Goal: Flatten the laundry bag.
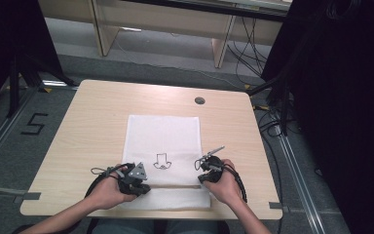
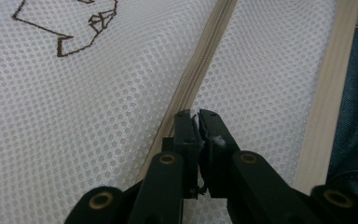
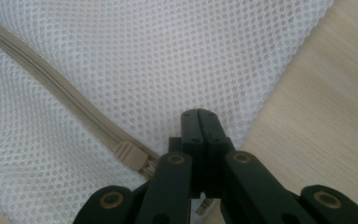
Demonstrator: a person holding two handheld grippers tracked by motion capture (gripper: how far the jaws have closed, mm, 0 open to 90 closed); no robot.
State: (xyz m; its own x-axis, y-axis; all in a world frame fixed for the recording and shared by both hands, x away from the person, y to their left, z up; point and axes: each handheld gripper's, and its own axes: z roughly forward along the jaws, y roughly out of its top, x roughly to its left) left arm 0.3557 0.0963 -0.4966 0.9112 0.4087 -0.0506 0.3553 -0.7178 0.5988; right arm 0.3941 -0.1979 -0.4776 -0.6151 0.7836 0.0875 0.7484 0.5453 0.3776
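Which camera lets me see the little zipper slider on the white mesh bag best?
The right gripper view: the beige zipper slider sits close and sharp on the white mesh bag, just left of the right gripper. The left gripper view shows the zipper line, not the slider. The high view shows a thin line.

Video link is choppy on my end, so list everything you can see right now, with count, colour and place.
mesh bag: one, white, flat on the table's middle, near edge toward the person
zipper: one, beige, runs across the bag near its near edge
zipper slider: one, beige, at the zipper's right end
drawing: one, dark brown outline, on the bag above the zipper
table: one, light wood
grommet: one, grey, far side of the table
left gripper: one, black, jaws shut over the zipper
right gripper: one, black, jaws shut beside the slider
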